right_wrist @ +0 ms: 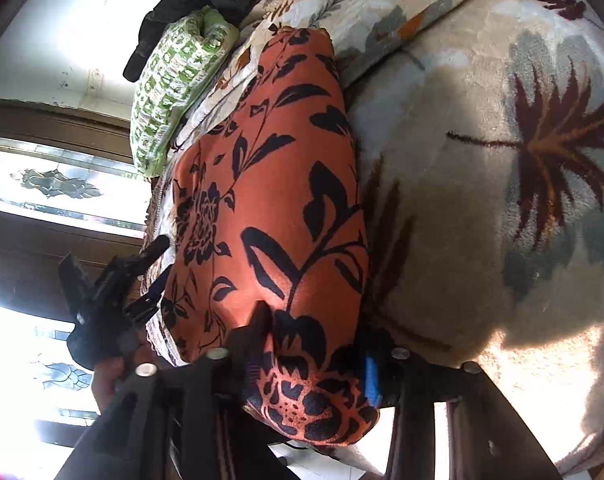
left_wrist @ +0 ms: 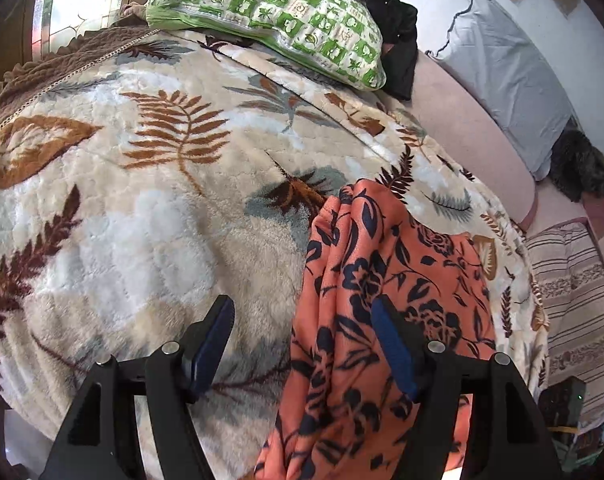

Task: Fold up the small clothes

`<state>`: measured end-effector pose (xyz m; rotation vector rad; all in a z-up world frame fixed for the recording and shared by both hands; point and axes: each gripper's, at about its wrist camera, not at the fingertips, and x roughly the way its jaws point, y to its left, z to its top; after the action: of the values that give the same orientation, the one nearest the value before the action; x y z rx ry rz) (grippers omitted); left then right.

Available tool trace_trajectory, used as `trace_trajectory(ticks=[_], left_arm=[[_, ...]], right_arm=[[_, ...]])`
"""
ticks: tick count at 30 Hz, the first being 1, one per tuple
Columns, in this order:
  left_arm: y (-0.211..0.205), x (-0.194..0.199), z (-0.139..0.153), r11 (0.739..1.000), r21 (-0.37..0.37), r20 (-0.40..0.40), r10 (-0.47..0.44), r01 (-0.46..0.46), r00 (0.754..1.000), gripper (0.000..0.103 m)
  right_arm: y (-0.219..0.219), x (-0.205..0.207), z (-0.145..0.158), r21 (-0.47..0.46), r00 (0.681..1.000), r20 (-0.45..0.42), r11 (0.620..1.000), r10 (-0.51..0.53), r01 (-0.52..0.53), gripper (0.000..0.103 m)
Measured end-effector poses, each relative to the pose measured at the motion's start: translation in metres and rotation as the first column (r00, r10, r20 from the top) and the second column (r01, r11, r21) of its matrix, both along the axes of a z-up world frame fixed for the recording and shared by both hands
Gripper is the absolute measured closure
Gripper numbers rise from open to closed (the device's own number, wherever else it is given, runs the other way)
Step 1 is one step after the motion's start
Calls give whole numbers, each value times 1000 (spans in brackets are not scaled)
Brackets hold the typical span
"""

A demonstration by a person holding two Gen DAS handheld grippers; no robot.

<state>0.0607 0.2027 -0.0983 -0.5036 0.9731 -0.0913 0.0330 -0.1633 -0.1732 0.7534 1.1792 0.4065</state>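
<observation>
Lying bunched in a long roll on the leaf-patterned blanket [left_wrist: 141, 208], the orange floral garment [left_wrist: 386, 280] runs from the near edge of the bed toward the green checked pillow [left_wrist: 269, 12] at the far side, and you have a tool at each end of it. Your left gripper [left_wrist: 306, 344] stands with its jaws wide apart; the right finger sits on or just over the cloth while the left finger hangs over bare blanket, so nothing is pinched there. Your right gripper [right_wrist: 314, 356] straddles the near end of the roll, with cloth bulging up between the fingers and the blue pad [right_wrist: 372, 380] at its right flank; whether that pad presses the cloth or merely sits beside it I cannot tell, so treat that end as unsecured. The main risk, as I judge it, is that the near end hangs at the bed's edge: lift or drag it with a loose hold and the garment may slide off. A second risk is closing your left jaws where they are, which could catch blanket pile along with the cloth and pull both up together. The thick bunching also means a fold made now would likely trap wrinkles; spread it flat first.
</observation>
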Motion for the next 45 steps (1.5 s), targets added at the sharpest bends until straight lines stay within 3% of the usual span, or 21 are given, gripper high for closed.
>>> trace_trajectory(ticks=[1, 4, 6, 9, 13, 15, 18, 20, 23, 24, 25, 26, 28, 29, 33, 36, 38, 40, 41, 43, 45], left_arm=[[5, -14, 0, 1000, -26, -7, -6, 6, 1000, 26], [-3, -44, -20, 995, -47, -66, -89, 86, 994, 25], [-20, -50, -52, 986, 60, -168, -141, 153, 976, 64], [-20, -51, -48, 994, 39, -176, -97, 106, 980, 69], [-30, -49, -30, 983, 52, -179, -166, 178, 970, 63], [-32, -41, -9, 979, 68, -128, -185, 195, 974, 37], [-33, -7, 22, 976, 79, -3, -204, 204, 979, 16], [-35, 34, 23, 975, 77, 6, -212, 211, 977, 16], [-37, 95, -1, 975, -7, -57, -223, 223, 973, 16], [-38, 110, -15, 972, 1, -69, -233, 233, 970, 25], [-39, 125, -34, 970, 51, -120, -232, 240, 965, 48], [-32, 134, -58, 971, -25, -176, -237, 236, 955, 64], [0, 135, -72, 959, -272, -175, -135, 84, 975, 65], [4, 131, -70, 953, -298, -160, -114, 62, 980, 65], [-14, 96, -40, 976, -165, -96, -157, 140, 983, 52], [-26, 56, -11, 973, -145, -48, -186, 177, 981, 32], [-36, 27, 2, 967, -129, 2, -221, 219, 975, 25], [-47, 7, -7, 969, -5, -26, -246, 246, 969, 28], [-51, 6, -26, 960, 85, -112, -256, 266, 960, 63], [-33, 1, -47, 980, -39, -125, -200, 196, 972, 62], [-32, -4, -29, 984, -32, -95, -176, 174, 980, 61]], right_arm=[[-5, -3, 2, -12, 999, 11, 999, -31, 31, 31], [-26, -16, 10, -17, 992, 81, 995, -92, 94, 31], [-30, -18, 24, -15, 986, 133, 995, -100, 103, 31], [-24, -17, 47, -59, 977, 201, 995, -67, 81, 31], [-15, -10, 65, -77, 974, 228, 996, -17, 36, 27], [-14, -6, 69, -79, 969, 248, 997, -2, 22, 26], [-2, 13, 69, -57, 971, 238, 998, -4, 19, 26], [-6, 14, 63, -38, 975, 223, 999, -8, 17, 25], [-3, 20, 55, -26, 978, 209, 1000, 5, 0, 25], [-3, 21, 53, -27, 978, 206, 1000, 7, -2, 25], [-4, 22, 51, -23, 979, 204, 1000, 9, -4, 26], [-5, 23, 48, -19, 979, 203, 1000, 11, -7, 26], [-9, 25, 41, -28, 983, 183, 1000, 9, -4, 25], [-11, 26, 37, -27, 987, 162, 1000, 11, -7, 25], [-18, 23, 34, -18, 988, 155, 1000, 13, -10, 25], [-24, 19, 37, 12, 986, 163, 1000, -12, 10, 25], [-27, 15, 37, 40, 987, 159, 999, -32, 26, 25], [-26, 11, 34, 61, 988, 146, 998, -42, 33, 25], [-24, 10, 31, 68, 989, 139, 997, -39, 30, 24], [-13, 11, 16, 52, 995, 95, 999, 8, -13, 20], [-6, 11, 1, 7, 999, 9, 999, 35, -35, 20]])
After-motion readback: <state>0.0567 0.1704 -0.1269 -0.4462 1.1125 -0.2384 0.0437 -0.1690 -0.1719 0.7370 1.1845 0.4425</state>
